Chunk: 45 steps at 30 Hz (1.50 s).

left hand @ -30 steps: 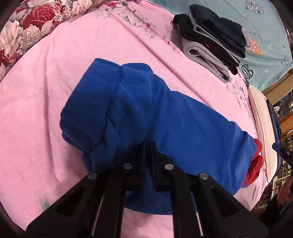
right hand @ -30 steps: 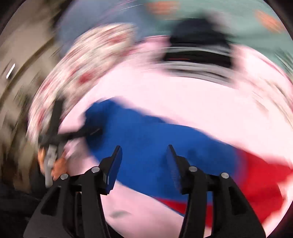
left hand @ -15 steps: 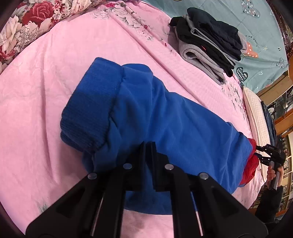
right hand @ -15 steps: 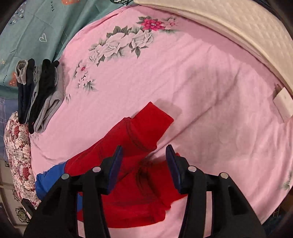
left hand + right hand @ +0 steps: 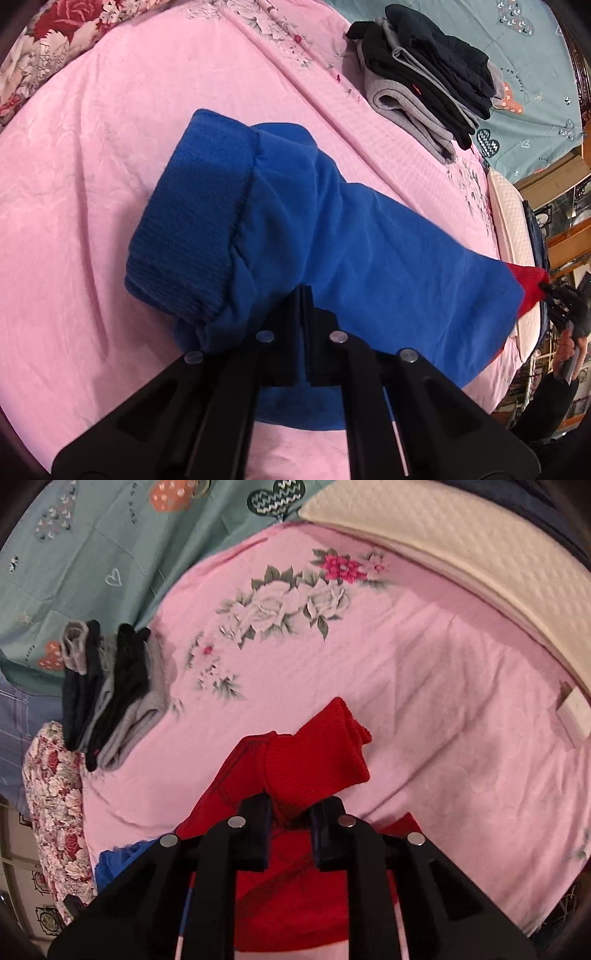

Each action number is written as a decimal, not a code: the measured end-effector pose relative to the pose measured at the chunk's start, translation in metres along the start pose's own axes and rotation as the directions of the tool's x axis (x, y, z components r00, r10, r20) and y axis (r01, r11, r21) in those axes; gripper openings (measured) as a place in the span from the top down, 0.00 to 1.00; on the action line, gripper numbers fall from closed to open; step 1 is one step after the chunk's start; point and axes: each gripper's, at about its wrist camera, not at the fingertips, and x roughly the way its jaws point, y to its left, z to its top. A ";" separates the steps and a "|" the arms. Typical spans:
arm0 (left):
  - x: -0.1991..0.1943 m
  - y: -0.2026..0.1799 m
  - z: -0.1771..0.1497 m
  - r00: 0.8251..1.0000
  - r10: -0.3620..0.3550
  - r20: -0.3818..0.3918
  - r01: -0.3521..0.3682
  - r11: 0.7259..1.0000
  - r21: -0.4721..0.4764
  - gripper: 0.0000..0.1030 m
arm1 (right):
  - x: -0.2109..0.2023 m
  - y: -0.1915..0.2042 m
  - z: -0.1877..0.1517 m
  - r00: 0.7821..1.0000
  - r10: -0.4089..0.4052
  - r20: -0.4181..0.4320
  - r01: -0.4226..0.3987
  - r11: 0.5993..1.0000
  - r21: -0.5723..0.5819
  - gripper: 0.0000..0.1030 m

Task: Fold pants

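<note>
The pants are blue with red lower legs and lie on the pink bedsheet (image 5: 92, 155). In the left wrist view the blue half (image 5: 332, 236) with its ribbed waistband (image 5: 192, 225) fills the middle. My left gripper (image 5: 304, 295) is shut on the blue fabric by the waistband. In the right wrist view the red leg end (image 5: 314, 764) with its ribbed cuff is bunched up. My right gripper (image 5: 290, 812) is shut on that red cuff. It also shows in the left wrist view (image 5: 554, 295) at the pants' far end.
A stack of folded black and grey clothes (image 5: 424, 77) sits at the far side of the bed; it also shows in the right wrist view (image 5: 107, 690). A teal quilt (image 5: 92, 554), a floral pillow (image 5: 55, 805) and a cream mattress edge (image 5: 480, 565) border the sheet.
My right gripper swung to the red leg end, closed on the cuff and lifted it. The pants are now stretched between both grippers. The left gripper kept its hold.
</note>
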 end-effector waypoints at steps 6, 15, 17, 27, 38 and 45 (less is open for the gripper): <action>0.001 -0.003 0.002 1.000 0.004 -0.028 -0.003 0.998 0.057 0.97 | -0.052 -0.034 -0.031 1.000 -0.003 0.011 0.003 0.999 0.033 0.84; -0.003 -0.017 -0.001 0.996 0.085 -0.016 -0.082 0.989 0.121 0.97 | 0.026 -0.075 -0.057 0.977 -0.194 -0.089 0.192 0.981 -0.031 0.61; -0.008 -0.021 -0.005 0.995 0.103 -0.006 -0.102 0.987 0.128 0.97 | 0.008 -0.058 -0.056 0.960 -0.278 -0.023 0.273 0.955 -0.117 0.51; -0.026 -0.078 0.012 0.999 0.020 0.050 -0.030 0.976 0.214 0.87 | 0.005 0.007 -0.069 0.980 -0.155 0.124 0.188 0.924 -0.334 0.81; 0.005 -0.052 -0.035 0.999 -0.004 -0.036 0.010 0.985 0.175 0.85 | 0.031 0.123 -0.104 0.990 -0.125 -0.063 0.059 0.779 -0.624 0.80; 0.002 -0.045 -0.035 0.997 -0.067 -0.032 0.072 0.981 0.180 0.85 | 0.103 0.282 -0.142 0.977 0.031 -0.210 -0.191 0.556 -0.809 0.80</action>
